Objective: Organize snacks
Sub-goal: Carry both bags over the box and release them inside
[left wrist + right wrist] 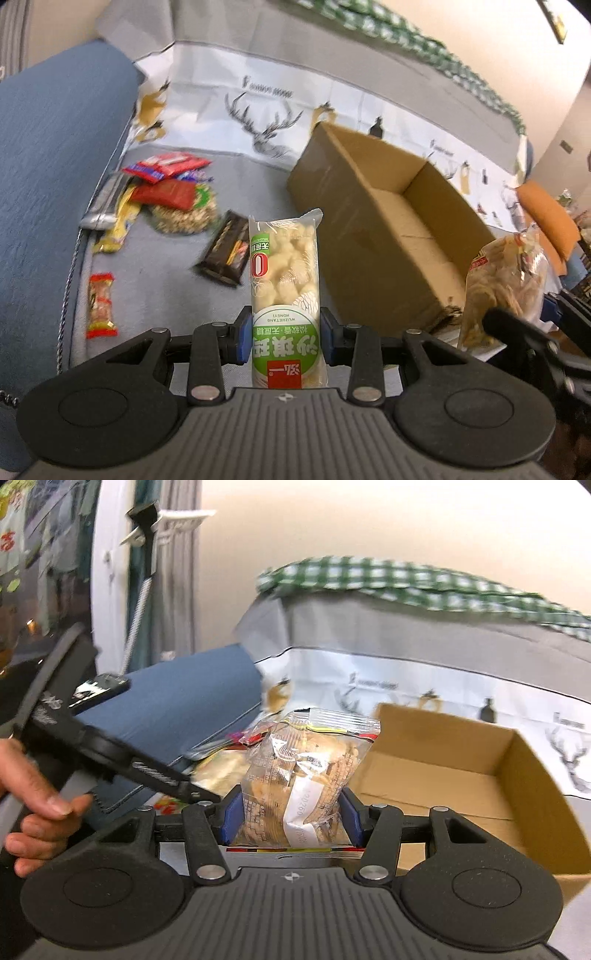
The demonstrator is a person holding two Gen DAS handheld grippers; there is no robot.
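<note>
Green-and-white wrapping marks the long snack pack (284, 291) that the left claw (285, 334) grips between its blue pads (243, 338), the pack standing upright and reaching out ahead of the fingers. Just right of it sits an open cardboard box (384, 221) on the grey sofa seat (166, 295), with nothing visible inside. Loose snacks lie in a heap (166, 192) at the far left by the blue armrest (55, 147), with a dark packet (227, 251) and a small red-ended candy (100, 306) lying apart from it. The right claw (288, 819) is clenched on a clear bag of biscuits (306, 771), held up just left of the box (461, 786); the same bag (506, 284) shows at the right edge of the left view. A person's hand (33, 805) holding the left tool appears at the left of the right view
</note>
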